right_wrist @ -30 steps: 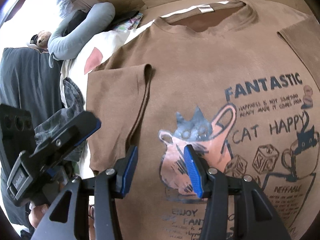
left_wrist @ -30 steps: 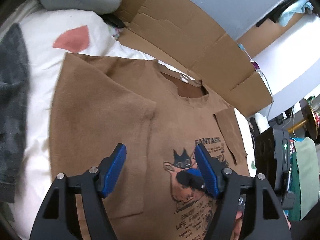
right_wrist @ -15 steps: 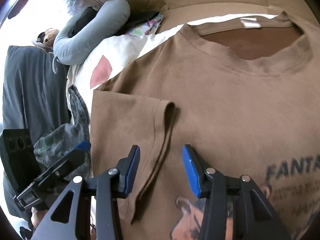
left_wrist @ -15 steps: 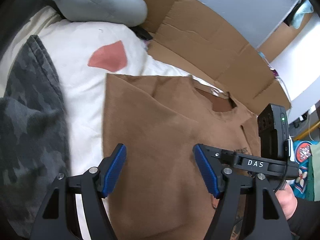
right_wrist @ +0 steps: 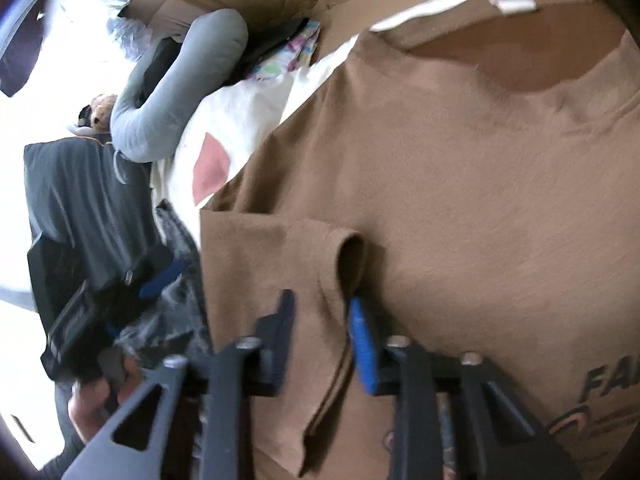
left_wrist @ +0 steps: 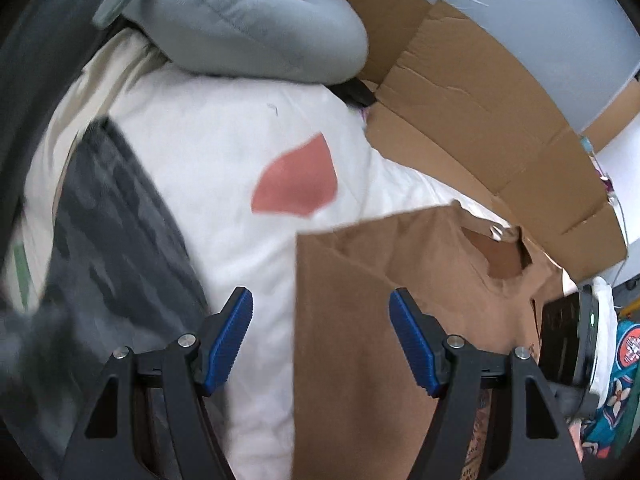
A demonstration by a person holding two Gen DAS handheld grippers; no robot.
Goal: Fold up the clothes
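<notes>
Right gripper (right_wrist: 322,320) jaws closing around folded sleeve (right_wrist: 280,280) of brown shirt (right_wrist: 460,184), narrower than before; left gripper (left_wrist: 320,336) open, shifted over shirt edge

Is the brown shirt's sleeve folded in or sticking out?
Folded in: the sleeve lies flat over the brown shirt, its cuff edge on the chest.

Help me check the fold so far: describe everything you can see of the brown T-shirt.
The brown T-shirt looks like soft matte knit. It lies front up on a white quilt, neckline and white neck label away from the camera, dark print partly visible. One sleeve is folded onto the body. The right gripper is closing around its hem. The left gripper straddles the shirt's folded side edge, open.
</notes>
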